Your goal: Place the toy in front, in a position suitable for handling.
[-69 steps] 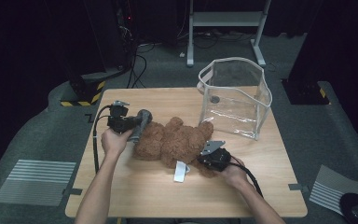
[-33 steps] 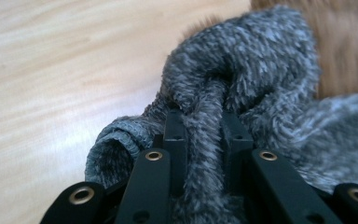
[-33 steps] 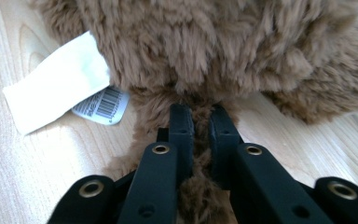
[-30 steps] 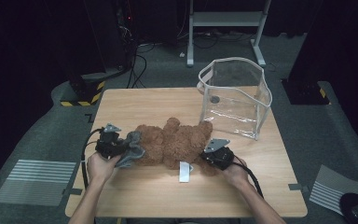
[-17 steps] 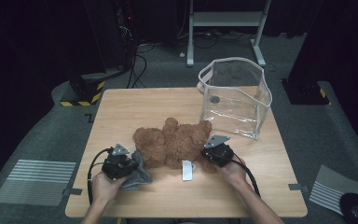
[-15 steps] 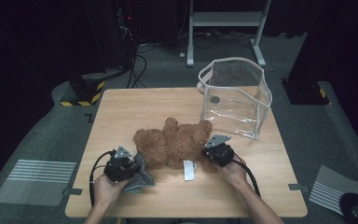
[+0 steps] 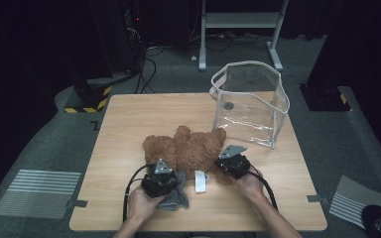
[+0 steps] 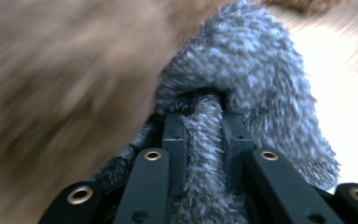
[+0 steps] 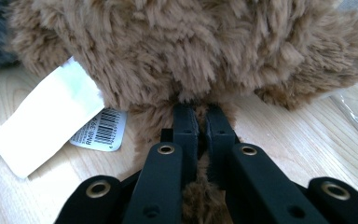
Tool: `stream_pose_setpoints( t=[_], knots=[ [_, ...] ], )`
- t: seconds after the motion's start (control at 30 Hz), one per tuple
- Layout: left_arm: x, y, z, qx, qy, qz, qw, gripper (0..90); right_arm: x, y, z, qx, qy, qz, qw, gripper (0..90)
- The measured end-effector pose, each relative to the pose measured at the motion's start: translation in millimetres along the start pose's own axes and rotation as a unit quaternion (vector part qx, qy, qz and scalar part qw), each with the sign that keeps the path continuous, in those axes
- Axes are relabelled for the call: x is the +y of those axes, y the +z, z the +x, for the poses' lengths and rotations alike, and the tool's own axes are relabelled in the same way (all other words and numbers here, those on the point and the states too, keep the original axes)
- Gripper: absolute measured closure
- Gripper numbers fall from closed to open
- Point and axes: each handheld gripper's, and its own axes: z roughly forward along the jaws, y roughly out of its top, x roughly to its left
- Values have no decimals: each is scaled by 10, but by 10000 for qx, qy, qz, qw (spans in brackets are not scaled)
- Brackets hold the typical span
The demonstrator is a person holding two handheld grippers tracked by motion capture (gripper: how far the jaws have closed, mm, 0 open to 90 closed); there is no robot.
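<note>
A brown teddy bear [image 7: 188,146] lies flat in the middle of the wooden table [image 7: 129,124]. My left gripper [image 7: 174,184] sits by the bear's near left side, shut on a grey fuzzy cloth [image 7: 176,198]. In the left gripper view the cloth [image 8: 251,84] bulges out past the closed jaws [image 8: 205,119], with blurred brown fur behind. My right gripper [image 7: 223,166] is at the bear's near right side. Its jaws [image 9: 202,114] are shut on a tuft of the bear's fur [image 9: 205,46]. A white tag [image 9: 42,116] with a barcode label lies beside it.
A clear plastic bag [image 7: 250,101] with a white rim stands upright at the table's back right, just beyond the bear. The white tag [image 7: 200,181] lies on the wood between the two grippers. The floor around is dark, with a metal stand behind.
The left gripper has carried the grey cloth from the bear's far left end down toward the front edge, then right. The right gripper has stayed on the bear.
</note>
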Motion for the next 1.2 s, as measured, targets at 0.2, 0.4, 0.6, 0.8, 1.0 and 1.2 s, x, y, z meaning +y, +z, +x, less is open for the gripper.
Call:
stream_pose_setpoints(
  t=[0.2,0.4,0.6,0.8,1.0,1.2],
  knots=[
    [182,188,-114,-177,151,50,9997,747,-62,-60,-54,-38,69,-27,10000,856],
    [241,380,-108,-247,123,-58,9996,720,-136,-111,-162,-125,185,-2,9997,852],
    [224,328,-120,-367,127,-117,9992,533,-156,-148,-196,-104,298,-27,9995,758],
    [102,94,-110,-462,-1,-319,9984,369,-190,-244,-130,-46,242,-103,9996,634],
    [16,-260,-28,-235,-191,-727,9969,311,-221,-367,-63,-46,199,-189,9996,568],
    [-38,-453,189,269,-557,-968,9934,280,-273,-505,-2,-19,134,-322,9994,552]
  ],
)
